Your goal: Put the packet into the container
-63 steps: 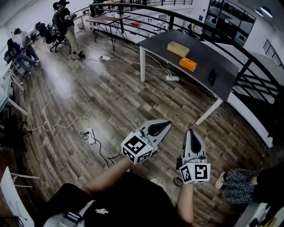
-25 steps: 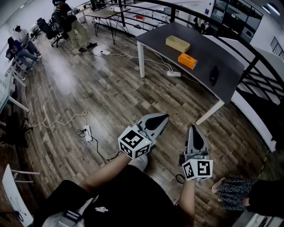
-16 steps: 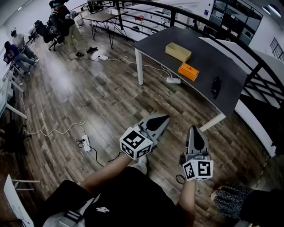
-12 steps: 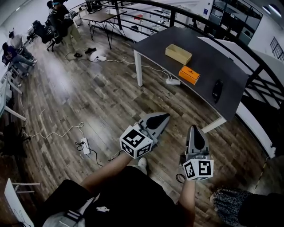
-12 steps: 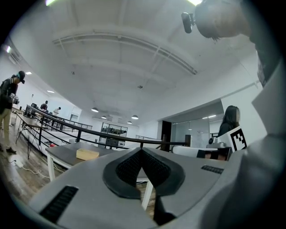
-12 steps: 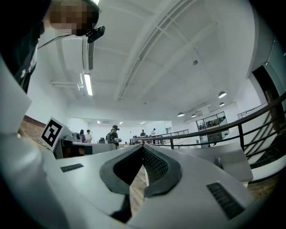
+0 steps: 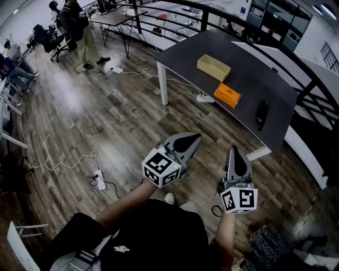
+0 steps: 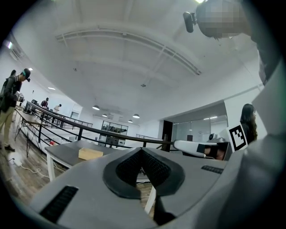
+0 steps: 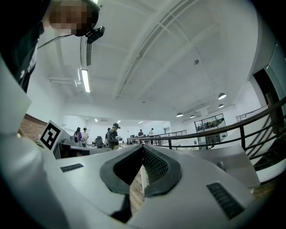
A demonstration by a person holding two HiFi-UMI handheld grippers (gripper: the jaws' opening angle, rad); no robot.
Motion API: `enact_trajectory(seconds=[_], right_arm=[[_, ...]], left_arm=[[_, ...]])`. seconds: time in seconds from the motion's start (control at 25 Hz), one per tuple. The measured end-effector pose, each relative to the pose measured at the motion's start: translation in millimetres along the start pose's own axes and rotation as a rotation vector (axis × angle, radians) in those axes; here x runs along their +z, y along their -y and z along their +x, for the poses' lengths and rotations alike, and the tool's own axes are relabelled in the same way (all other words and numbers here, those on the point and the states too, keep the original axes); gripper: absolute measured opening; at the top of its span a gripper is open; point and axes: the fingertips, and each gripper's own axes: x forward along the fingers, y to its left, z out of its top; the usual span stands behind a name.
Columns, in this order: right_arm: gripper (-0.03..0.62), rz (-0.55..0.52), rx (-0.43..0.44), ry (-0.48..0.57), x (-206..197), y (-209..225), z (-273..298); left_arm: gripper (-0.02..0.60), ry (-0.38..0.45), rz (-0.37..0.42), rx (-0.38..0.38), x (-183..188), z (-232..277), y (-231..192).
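Observation:
On the dark table (image 7: 249, 69) lie a tan open box, the container (image 7: 213, 67), and to its right and nearer me an orange packet (image 7: 228, 95). My left gripper (image 7: 194, 138) and right gripper (image 7: 233, 150) are held side by side over the wooden floor, well short of the table, both shut and empty. In the left gripper view the jaws meet at the tip of the left gripper (image 8: 142, 150), with the container (image 8: 90, 154) on the table (image 8: 67, 152) far ahead. The right gripper (image 9: 143, 146) also shows its jaws touching, with nothing between them.
A black object (image 7: 261, 112) lies on the table near its right edge. The white table leg (image 7: 160, 87) stands nearest me. A power strip (image 7: 98, 179) and cables run over the floor at left. People (image 7: 74, 24) stand far back left. A black railing (image 7: 175, 8) runs behind the table.
The table with the box and the orange packet has drawn nearer and lower in the head view. Both grippers keep the same shut pose in front of the body.

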Motion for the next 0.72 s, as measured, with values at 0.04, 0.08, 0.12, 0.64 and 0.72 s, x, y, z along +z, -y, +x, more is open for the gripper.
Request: enact_trajectory(seconds=[0.04, 0.08, 0.12, 0.64, 0.72], right_arm=[[0.003, 0.002, -0.004, -0.006, -0.9, 1.7, 2.3], [0.003, 0.005, -0.008, -0.011, -1.7, 3.3, 4.5], [0.003, 0.005, -0.007, -0.014, -2.1, 4.7, 7.3], [0.003, 0.010, 0.053, -0.020, -11.6, 81.0, 86.3], [0.003, 0.014, 0.068, -0.020, -12.2, 96.4, 101.4]], left_arm=[[0.005, -0.001, -0.003, -0.003, -0.3, 2.8, -1.6], [0.005, -0.002, -0.007, -0.005, -1.0, 5.6, -3.0], [0.005, -0.004, -0.010, -0.007, -2.0, 8.5, -4.5], [0.005, -0.046, -0.020, 0.041, -18.6, 98.5, -50.6], [0.005, -0.049, -0.011, 0.043, -16.1, 119.0, -56.2]])
